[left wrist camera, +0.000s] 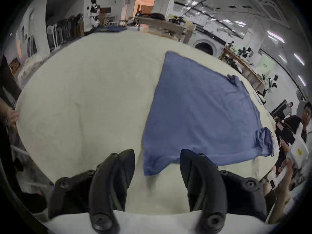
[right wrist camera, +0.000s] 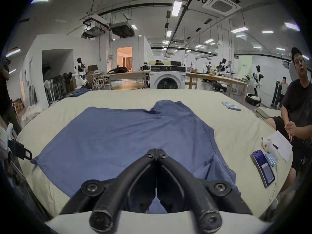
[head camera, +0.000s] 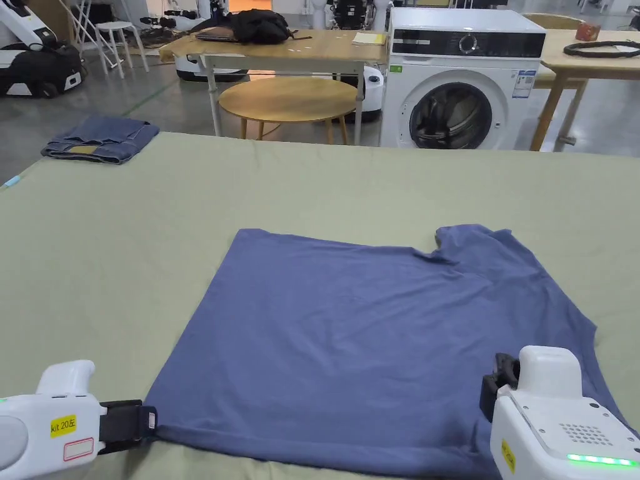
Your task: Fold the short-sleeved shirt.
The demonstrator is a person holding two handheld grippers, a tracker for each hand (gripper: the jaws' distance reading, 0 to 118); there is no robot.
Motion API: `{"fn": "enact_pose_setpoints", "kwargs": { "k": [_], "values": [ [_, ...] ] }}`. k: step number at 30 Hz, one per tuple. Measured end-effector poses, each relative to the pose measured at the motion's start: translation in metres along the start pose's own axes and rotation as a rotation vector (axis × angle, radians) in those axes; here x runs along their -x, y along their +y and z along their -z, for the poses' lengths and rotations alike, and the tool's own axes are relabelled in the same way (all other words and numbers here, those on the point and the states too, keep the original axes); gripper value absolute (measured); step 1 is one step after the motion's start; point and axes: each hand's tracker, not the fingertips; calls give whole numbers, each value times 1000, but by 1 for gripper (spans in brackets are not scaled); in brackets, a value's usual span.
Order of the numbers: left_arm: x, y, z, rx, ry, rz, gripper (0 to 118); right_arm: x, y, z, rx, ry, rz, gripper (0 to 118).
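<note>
**Shirt spread flat, left tongs lining up on the near corner**

The blue short-sleeved shirt (head camera: 375,350) lies spread on the green-covered surface (head camera: 312,181), hem end to the left and sleeves to the right, with no fold visible in the body. This looks like the start of the first fold. In the left gripper view, the left tongs (left wrist camera: 157,161) stand wide open with the shirt's near-left corner lying between the jaws, not yet pinched. In the right gripper view, the right tongs (right wrist camera: 156,151) are closed tip to tip above the near edge of the shirt; no cloth shows caught between them.

The next move probably calls for the left tongs to close on that corner and for the right tongs to open and take a matching hold nearer the sleeve, so both can lift the edge together. The near sleeve (right wrist camera: 219,170) is rumpled and may need smoothing.

Around: folded jeans (head camera: 100,139) rest on the far-left corner, well apart. A phone (right wrist camera: 263,167) and papers (right wrist camera: 280,143) lie off to the right, clear of the shirt, beside a seated person (right wrist camera: 300,102). Nothing blocks the fold path
</note>
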Motion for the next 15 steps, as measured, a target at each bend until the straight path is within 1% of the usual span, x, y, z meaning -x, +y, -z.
{"fn": "enact_pose_setpoints", "kwargs": {
  "k": [1, 4, 5, 6, 7, 8, 9, 10, 11, 12, 13, 14, 15],
  "values": [
    [3, 0, 10, 23, 28, -6, 54, 0, 0, 0, 2, -1, -6, 0],
    [7, 3, 41, 93, 135, 31, 54, -2, -2, 1, 8, 0, -10, 0],
    [6, 3, 49, 106, 132, 38, 54, -3, -2, 2, 11, 1, -12, 0],
    [-1, 1, 47, 88, 132, 38, 54, -5, -3, 2, 16, -1, -14, 0],
    [-8, 0, 41, 52, 162, 58, 53, -7, -3, 1, 19, -2, -17, 0],
    [-14, -1, 41, 36, 180, 97, 45, -9, -3, -1, 22, -8, -23, 0],
    [-18, -3, 44, 42, 167, 143, 28, -13, -4, -3, 24, -16, -27, 0],
    [-19, -3, 46, 48, 137, 146, 13, -18, -4, -5, 27, -21, -30, 0],
    [-20, -3, 49, 52, 113, 131, 3, -24, -4, -6, 32, -25, -32, 0],
    [-21, -2, 51, 57, 116, 121, 1, -31, -4, -8, 54, -40, -39, 0],
    [-23, -3, 52, 61, 125, 145, 1, -38, -4, -9, 67, -49, -36, 0],
    [-22, -3, 50, 61, 125, 172, 0, -49, -4, -11, 79, -60, -23, 0],
    [-21, -3, 48, 59, 120, 164, 0, -60, -3, -13, 115, -82, -17, 0]
  ]
}}
